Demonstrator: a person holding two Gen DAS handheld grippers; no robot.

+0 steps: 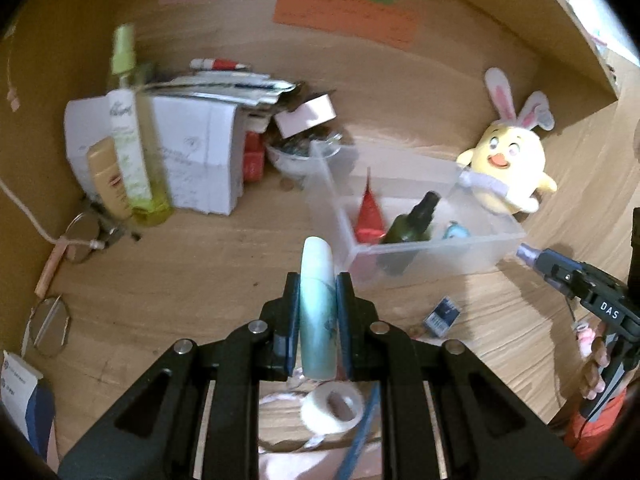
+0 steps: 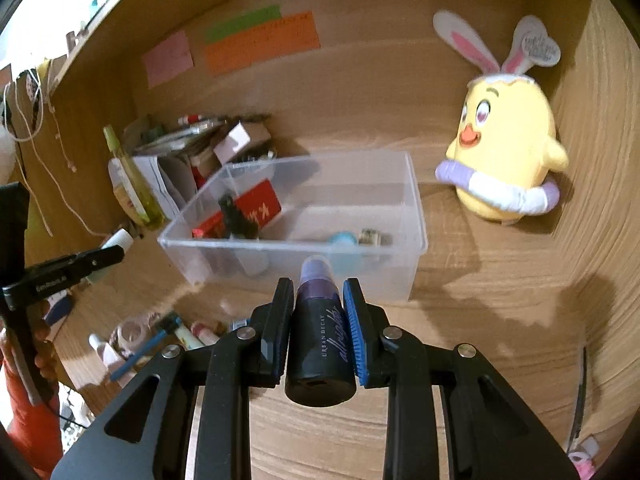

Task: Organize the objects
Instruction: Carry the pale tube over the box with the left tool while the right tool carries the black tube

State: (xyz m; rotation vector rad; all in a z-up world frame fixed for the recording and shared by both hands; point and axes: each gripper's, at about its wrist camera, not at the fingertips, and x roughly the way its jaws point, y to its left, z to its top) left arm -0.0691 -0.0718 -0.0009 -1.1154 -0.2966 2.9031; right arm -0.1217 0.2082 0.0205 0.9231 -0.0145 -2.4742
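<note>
My left gripper (image 1: pixel 318 284) is shut on a pale teal tube (image 1: pixel 318 308), held above the desk just left of a clear plastic bin (image 1: pixel 440 245). My right gripper (image 2: pixel 318 290) is shut on a dark purple spray bottle (image 2: pixel 320 344), held just in front of the bin's near wall (image 2: pixel 296 246). The bin holds a red packet (image 2: pixel 258 204), a dark green bottle (image 1: pixel 412 224), a small teal item (image 2: pixel 343 239) and a small jar (image 2: pixel 370 237). The right gripper also shows at the right of the left wrist view (image 1: pixel 532 258).
A yellow plush chick (image 2: pixel 504 148) stands right of the bin. A white box with papers (image 1: pixel 192 152), a green spray bottle (image 1: pixel 132 136) and a beige bottle (image 1: pixel 106 176) stand at the left. Glasses (image 1: pixel 82 236), a tape roll (image 1: pixel 334 406) and small items (image 2: pixel 160 336) lie on the desk.
</note>
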